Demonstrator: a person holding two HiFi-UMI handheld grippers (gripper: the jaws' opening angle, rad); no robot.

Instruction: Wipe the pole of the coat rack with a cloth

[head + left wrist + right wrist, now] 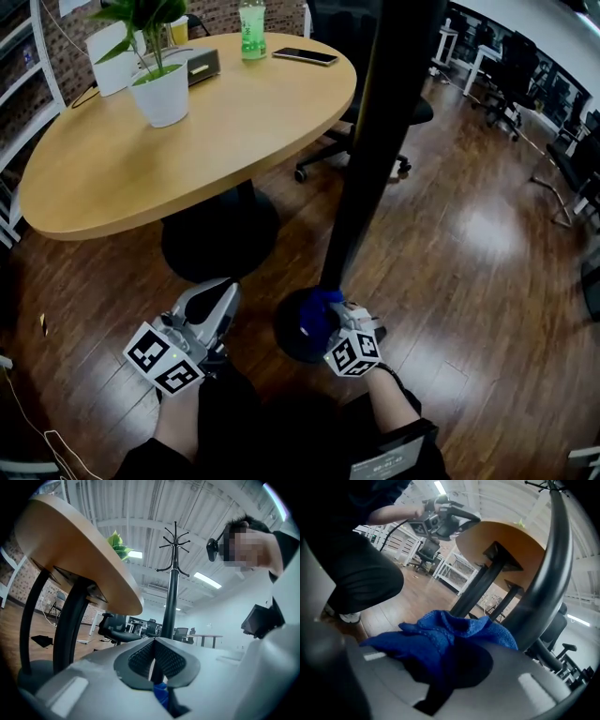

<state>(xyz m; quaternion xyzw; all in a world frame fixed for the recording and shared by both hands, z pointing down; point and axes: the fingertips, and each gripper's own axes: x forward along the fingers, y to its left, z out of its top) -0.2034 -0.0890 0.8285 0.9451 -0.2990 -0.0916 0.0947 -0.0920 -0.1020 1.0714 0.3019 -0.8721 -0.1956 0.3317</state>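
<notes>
Jaws on my right gripper (451, 670) are closed on the blue cloth (440, 637), which bunches out in front of them in a loose wad. The wad lies against the black pole (553, 588) of the coat rack, low down, just above its round base (289, 339). On my left gripper (154, 665) the jaws stand all but together, only a slim slit between the ribbed pads (140, 658), and nothing in them. Through the slit I see the pole and a scrap of the blue cloth beyond. In the head view that gripper hangs just left of the base, apart from it, near the foot of the round wooden table (234, 141).

I judge the wipe to be at the bottom end of the pole; whether the tall length above is done or not, I cannot tell from here. To do this step well I would press the wad of cloth, not the jaw tips, onto the pole. I would also turn my wrist so the cloth wraps part way round. Then I would run along the pole in long straight passes, shifting round for each side. The grip needs to be firm, since the cloth sits loosely and could drag free. The rack stands on one base, so a hard sideways push could rock it; my idle left gripper could steady the pole.
</notes>
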